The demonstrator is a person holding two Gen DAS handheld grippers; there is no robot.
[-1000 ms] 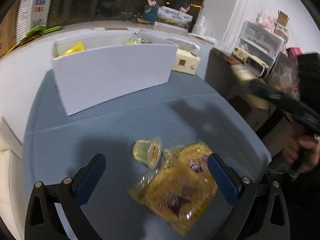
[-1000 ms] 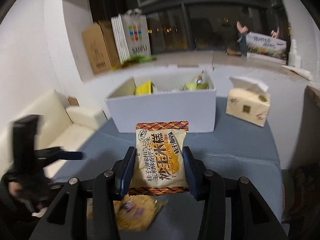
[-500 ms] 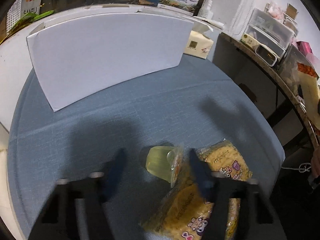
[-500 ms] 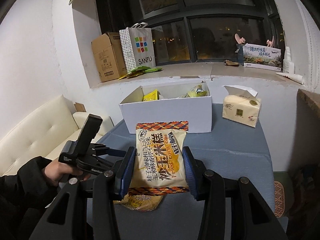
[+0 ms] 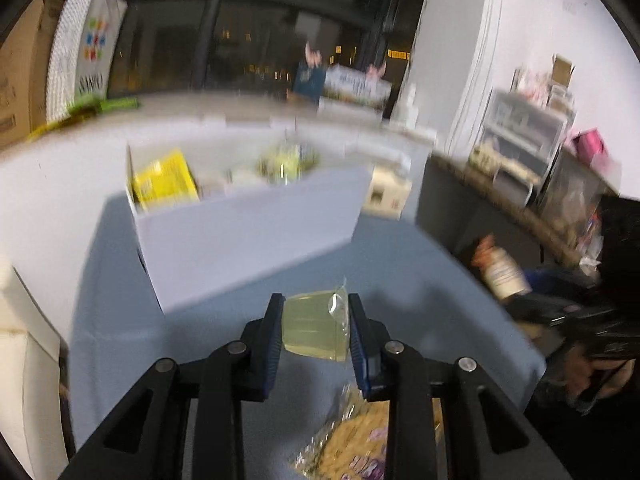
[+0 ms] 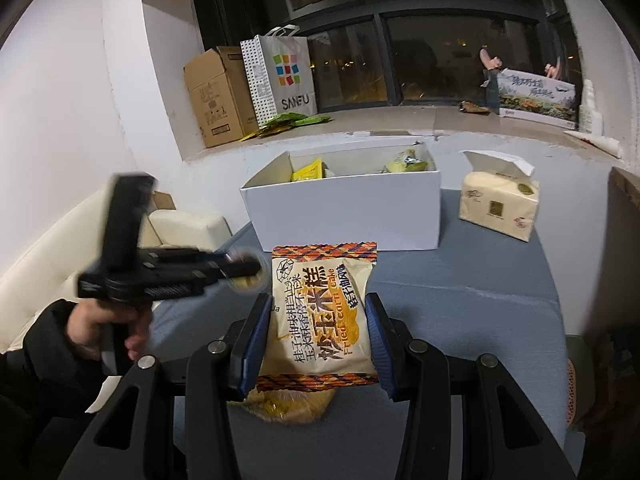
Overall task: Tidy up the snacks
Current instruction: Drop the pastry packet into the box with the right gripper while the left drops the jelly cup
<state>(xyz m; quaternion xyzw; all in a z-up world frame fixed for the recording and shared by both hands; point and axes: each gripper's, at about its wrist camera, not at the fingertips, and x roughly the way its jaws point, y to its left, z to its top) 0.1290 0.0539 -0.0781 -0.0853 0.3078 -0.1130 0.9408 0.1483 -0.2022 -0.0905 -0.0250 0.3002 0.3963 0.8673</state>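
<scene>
**Jelly cup lifted, box waiting**

Since the earlier frame your left gripper (image 5: 314, 330) has risen, jaws closing on the jelly cup (image 5: 314, 332). Your right gripper (image 6: 318, 340) clamps the corn cake packet (image 6: 322, 312). Both await the white box (image 6: 348, 212); one cookie bag (image 5: 352, 440) remains on the blue tablecloth (image 6: 480, 292), near a dark window.

My grippers (image 5: 314, 330) (image 6: 318, 334) are black frames with silver screws and blue ribbed pads (image 6: 254, 344); a black sleeve (image 6: 38, 354) covers my wrist.
</scene>
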